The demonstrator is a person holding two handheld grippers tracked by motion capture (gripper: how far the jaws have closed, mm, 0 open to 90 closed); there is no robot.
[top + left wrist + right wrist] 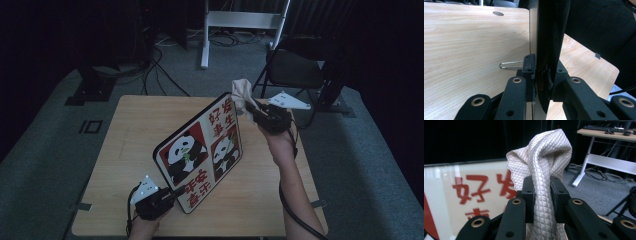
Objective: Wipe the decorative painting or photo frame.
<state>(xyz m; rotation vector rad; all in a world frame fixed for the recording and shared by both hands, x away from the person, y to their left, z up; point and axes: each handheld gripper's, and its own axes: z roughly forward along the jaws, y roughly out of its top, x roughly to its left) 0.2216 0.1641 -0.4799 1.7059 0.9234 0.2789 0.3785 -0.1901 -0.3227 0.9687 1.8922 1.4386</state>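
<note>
A framed panda picture (pixel 200 157) with red characters stands tilted on its lower edge on the wooden table (pixel 135 130). My left gripper (pixel 175 194) is shut on its lower corner; in the left gripper view the black frame edge (pixel 549 45) runs up between the jaws. My right gripper (pixel 251 111) is raised at the picture's upper right corner, shut on a bunched cream quilted cloth (pixel 241 94). The right gripper view has the cloth (pixel 544 170) rising between the jaws, with the picture's glass (pixel 469 195) close behind on the left.
A wire clip (pixel 510 65) lies on the table beside the frame, and a round hole (pixel 498 13) is near the far edge. A black folding chair (pixel 295 67) and a white desk frame (pixel 240 22) stand beyond the table, with cables on the floor.
</note>
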